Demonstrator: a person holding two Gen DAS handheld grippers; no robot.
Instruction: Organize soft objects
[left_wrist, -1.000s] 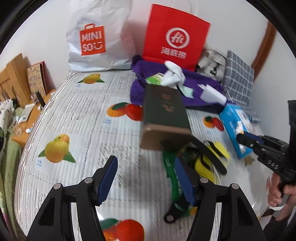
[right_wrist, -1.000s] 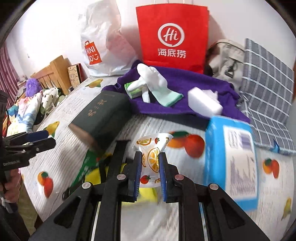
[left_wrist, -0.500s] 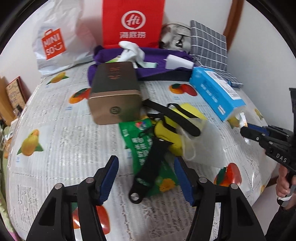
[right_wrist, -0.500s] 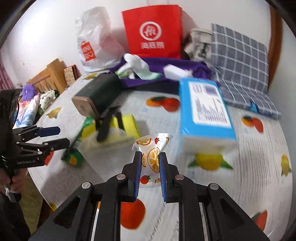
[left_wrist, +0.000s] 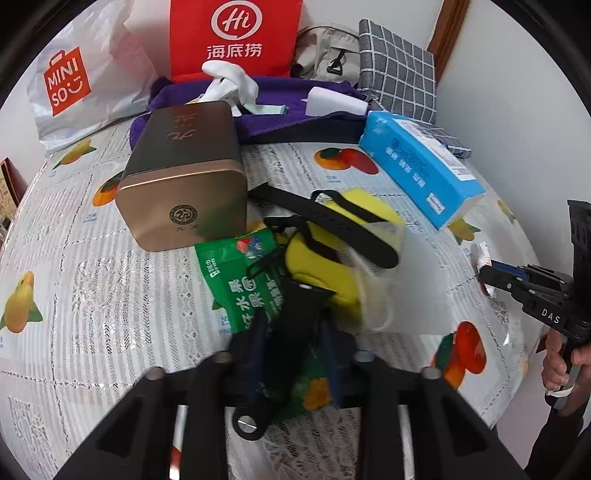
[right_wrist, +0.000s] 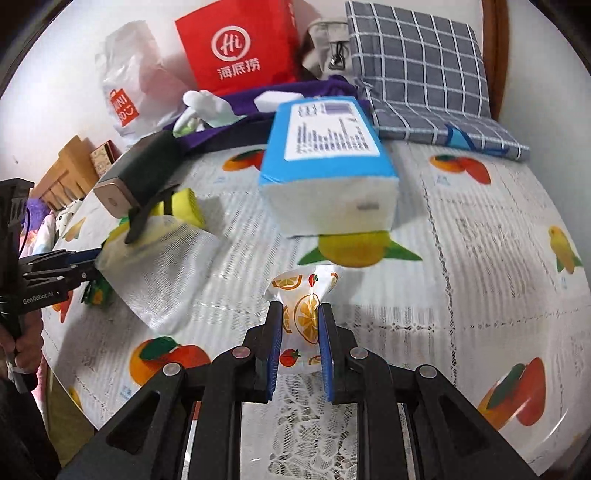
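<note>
My right gripper (right_wrist: 300, 314) is shut on a small fruit-print packet (right_wrist: 301, 295), held just above the tablecloth in front of the blue tissue pack (right_wrist: 328, 162). It also shows in the left wrist view (left_wrist: 491, 271) at the right. My left gripper (left_wrist: 291, 325) is closing around a black strap (left_wrist: 291, 332) that lies on a green snack bag (left_wrist: 243, 277) beside a yellow pouch (left_wrist: 317, 273). Its fingers are blurred. A clear plastic bag (right_wrist: 162, 258) lies by the pile.
A gold-and-green tin box (left_wrist: 184, 173) lies left of the pile. At the back are a purple cloth (left_wrist: 288, 99) with white items, a red paper bag (left_wrist: 236, 37), a white MINISO bag (left_wrist: 74, 81) and a checked cushion (right_wrist: 417, 62).
My left gripper swung right to the pile, dropped over the black strap and narrowed its jaws. My right gripper carried the fruit-print packet back toward the table's front right.
</note>
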